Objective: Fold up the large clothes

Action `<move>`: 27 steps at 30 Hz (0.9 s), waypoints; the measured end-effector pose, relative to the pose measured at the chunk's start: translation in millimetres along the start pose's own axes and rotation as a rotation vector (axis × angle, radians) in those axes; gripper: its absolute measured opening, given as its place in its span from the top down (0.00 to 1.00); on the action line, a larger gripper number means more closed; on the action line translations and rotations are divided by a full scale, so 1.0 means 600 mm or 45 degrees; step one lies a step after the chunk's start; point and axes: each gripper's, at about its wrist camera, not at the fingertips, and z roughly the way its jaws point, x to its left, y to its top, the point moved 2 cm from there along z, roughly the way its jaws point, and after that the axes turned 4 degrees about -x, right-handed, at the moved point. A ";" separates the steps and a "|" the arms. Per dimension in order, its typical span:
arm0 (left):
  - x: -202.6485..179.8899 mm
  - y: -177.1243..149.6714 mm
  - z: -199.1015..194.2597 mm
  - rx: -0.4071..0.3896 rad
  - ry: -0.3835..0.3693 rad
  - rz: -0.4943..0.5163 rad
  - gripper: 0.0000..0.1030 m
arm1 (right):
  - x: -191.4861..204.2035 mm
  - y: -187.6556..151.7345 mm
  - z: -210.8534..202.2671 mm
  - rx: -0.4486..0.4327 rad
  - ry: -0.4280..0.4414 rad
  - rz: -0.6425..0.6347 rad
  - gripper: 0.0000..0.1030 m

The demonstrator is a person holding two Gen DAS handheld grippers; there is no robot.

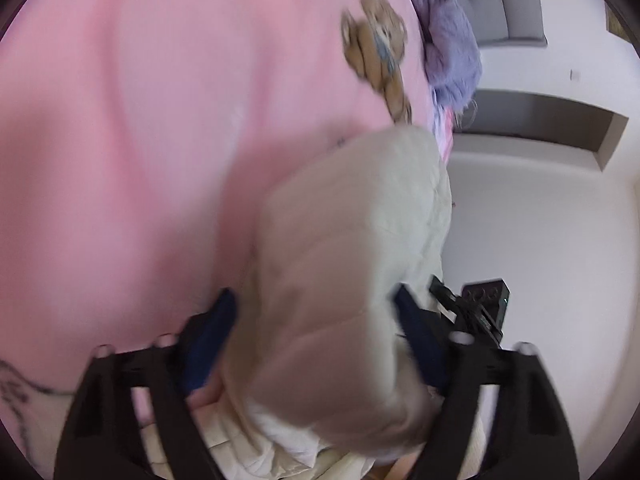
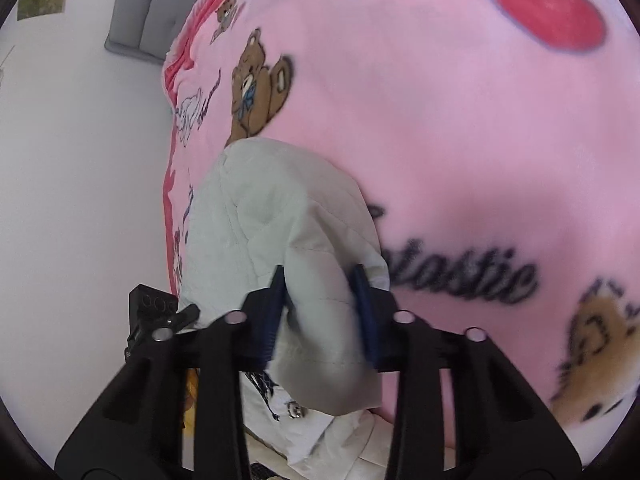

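Our left gripper [image 1: 316, 344] is filling the bottom of the left wrist view, and its two blue fingers [image 1: 212, 336] are standing wide apart with a thick fold of the cream quilted garment [image 1: 340, 272] running between them. We cannot tell whether they are actually squeezing the cloth or only straddling it; the picture is blurred. The garment is rising from the lower centre toward the middle right of the frame, lying over the pink bear-print blanket [image 1: 140, 140] that is covering the left and top. A purple fluffy item [image 1: 448, 48] is sitting at the upper right, with the white wall [image 1: 540, 220] beyond it.

In the right wrist view, our right gripper [image 2: 320, 312] is occupying the lower centre, and its blue fingers [image 2: 274, 312] are sitting on either side of a bunched fold of the same garment [image 2: 288, 232], seemingly pinching it, though the gap between them is not small. The blanket [image 2: 460, 140] is spreading across the right and top, with a red heart [image 2: 548, 12] at the upper right.

We are judging the fold as under way: the garment is looking doubled into a thick bundle at the blanket's edge, yet it is not lying flat and squared, so smoothing and a final fold are probably remaining.
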 end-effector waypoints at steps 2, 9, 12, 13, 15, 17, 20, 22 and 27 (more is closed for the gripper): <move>-0.007 -0.006 0.010 0.005 0.009 0.009 0.53 | -0.003 -0.006 0.002 0.001 -0.013 -0.018 0.86; -0.055 -0.022 -0.007 -0.077 0.110 0.236 0.86 | 0.057 -0.023 -0.027 -0.059 -0.042 -0.208 0.92; -0.085 -0.043 -0.043 -0.123 0.050 0.374 0.88 | 0.119 -0.042 -0.078 -0.153 0.008 -0.395 0.92; -0.097 -0.058 -0.060 -0.140 0.027 0.444 0.88 | 0.137 -0.052 -0.095 -0.173 0.032 -0.457 0.93; -0.114 -0.095 -0.097 -0.170 -0.032 0.564 0.88 | 0.180 -0.095 -0.143 -0.218 0.076 -0.626 0.93; -0.123 -0.155 -0.144 -0.193 -0.129 0.681 0.88 | 0.205 -0.154 -0.194 -0.238 0.144 -0.742 0.92; -0.121 -0.236 -0.184 -0.193 -0.165 0.743 0.87 | 0.201 -0.248 -0.255 -0.218 0.246 -0.775 0.92; -0.104 -0.319 -0.207 -0.179 -0.126 0.769 0.87 | 0.190 -0.309 -0.276 -0.185 0.280 -0.756 0.92; -0.051 -0.467 -0.225 -0.191 0.002 0.829 0.81 | 0.132 -0.472 -0.307 -0.107 0.332 -0.714 0.90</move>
